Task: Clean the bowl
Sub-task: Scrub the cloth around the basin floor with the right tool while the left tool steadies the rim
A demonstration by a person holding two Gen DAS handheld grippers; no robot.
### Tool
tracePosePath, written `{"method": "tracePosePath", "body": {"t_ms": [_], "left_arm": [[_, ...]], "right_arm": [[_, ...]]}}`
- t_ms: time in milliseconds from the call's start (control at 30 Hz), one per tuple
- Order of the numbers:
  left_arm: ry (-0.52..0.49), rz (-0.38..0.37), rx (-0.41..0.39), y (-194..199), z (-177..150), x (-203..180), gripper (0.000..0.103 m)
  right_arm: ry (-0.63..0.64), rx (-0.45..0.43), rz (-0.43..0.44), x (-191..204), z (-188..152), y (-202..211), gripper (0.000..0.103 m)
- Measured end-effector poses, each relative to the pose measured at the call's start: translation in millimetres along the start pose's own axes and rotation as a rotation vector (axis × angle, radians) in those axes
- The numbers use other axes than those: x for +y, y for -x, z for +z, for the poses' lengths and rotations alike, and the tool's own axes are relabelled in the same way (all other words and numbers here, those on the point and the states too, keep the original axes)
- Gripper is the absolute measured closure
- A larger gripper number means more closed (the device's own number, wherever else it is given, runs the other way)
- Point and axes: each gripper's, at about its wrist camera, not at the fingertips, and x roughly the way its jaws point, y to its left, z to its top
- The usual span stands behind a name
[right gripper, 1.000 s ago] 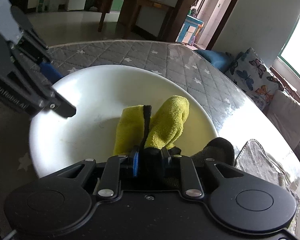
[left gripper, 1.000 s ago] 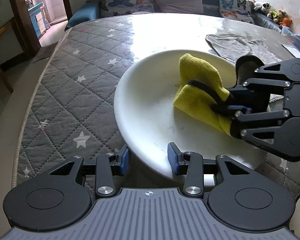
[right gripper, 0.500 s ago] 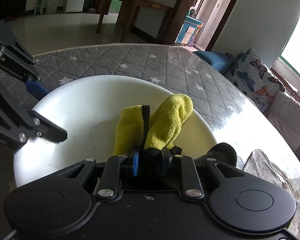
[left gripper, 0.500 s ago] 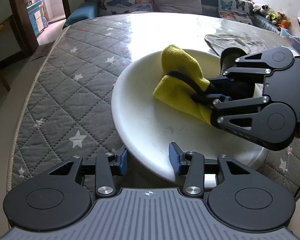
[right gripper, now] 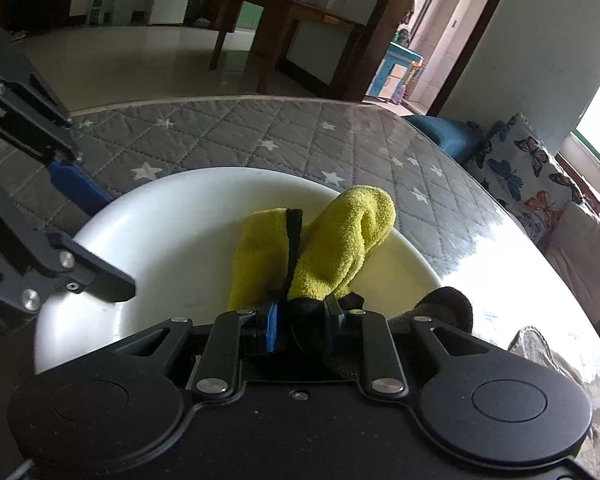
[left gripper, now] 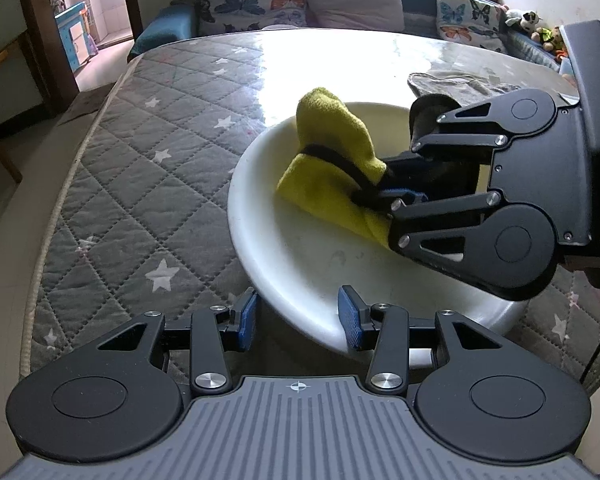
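- worktop (left gripper: 148,184) — round, covered by a grey quilted star-print mat under a glossy clear layer; a grey rag (left gripper: 456,82) lies on it beyond the bowl.
- bowl (left gripper: 300,264) — wide, shallow, white, sits on the worktop in front of both grippers. Faint marks show on the inner floor near the close rim, so I'd judge wiping isn't finished.
- right gripper (right gripper: 300,320) — clenched on the bunched end of the yellow cloth, tilted down into the bowl from the right. Over the last second it has travelled leftwards across the bowl and further in; it now fills more of the left wrist view.
- left gripper (left gripper: 296,316) — spread wide, one blue pad either side of the bowl's near rim, nothing pinched. Has stayed put relative to the rim — looks like bracing, not grasping.
- yellow cloth (left gripper: 332,172) — folded terry with a black edge strip, free end pressed on the bowl's inner surface. It has swept from the right part toward the left wall and far rim.
- Meaning: a wipe stroke is mid-pass; the near floor, where the marks sit, is not under the cloth now.
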Motion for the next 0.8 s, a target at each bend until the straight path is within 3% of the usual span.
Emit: {"method": "tracePosePath", "body": {"t_ms": [500, 800], "left_arm": [[0.006, 0.002, -0.003, 0.3, -0.5, 1.2, 0.058], [0.004, 0.004, -0.005, 1.1, -2.2, 1.2, 0.057]], "right_arm": [[0.045, 0.002, 0.059, 18.9, -11.3, 25.8, 0.079], [-0.023, 0.041, 0.086, 8.3, -18.3, 35.3, 0.079]]}}
